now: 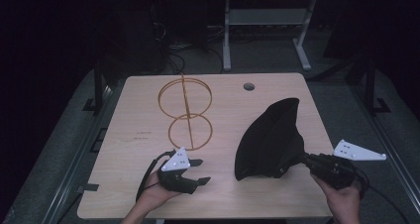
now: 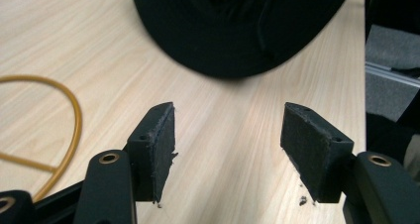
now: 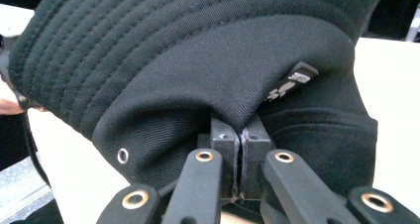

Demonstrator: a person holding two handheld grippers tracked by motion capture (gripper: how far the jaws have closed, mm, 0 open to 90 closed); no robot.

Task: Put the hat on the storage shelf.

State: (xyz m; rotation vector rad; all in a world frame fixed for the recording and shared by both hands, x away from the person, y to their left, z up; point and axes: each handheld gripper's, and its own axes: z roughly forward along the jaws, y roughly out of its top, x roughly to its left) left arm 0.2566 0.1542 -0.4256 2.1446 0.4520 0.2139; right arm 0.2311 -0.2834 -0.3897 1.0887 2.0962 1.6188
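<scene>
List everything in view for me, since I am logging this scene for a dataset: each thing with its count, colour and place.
black fabric bucket hat with stitched brim: one, black, right half of the table, lifted at one side by the right gripper.
gold wire stand of two rings on a rod: one, golden yellow, middle of the table, left of the hat.
light wooden table with a round cable hole: one, pale wood, centre of the high view.
grey metal frame: one, light grey, on the floor beyond the table.
left gripper: one, black, jaws open with nothing between them, pointing at the hat.
right gripper: one, black, jaws shut on the hat's fabric.
hands: two, at the table's near edge.
</scene>
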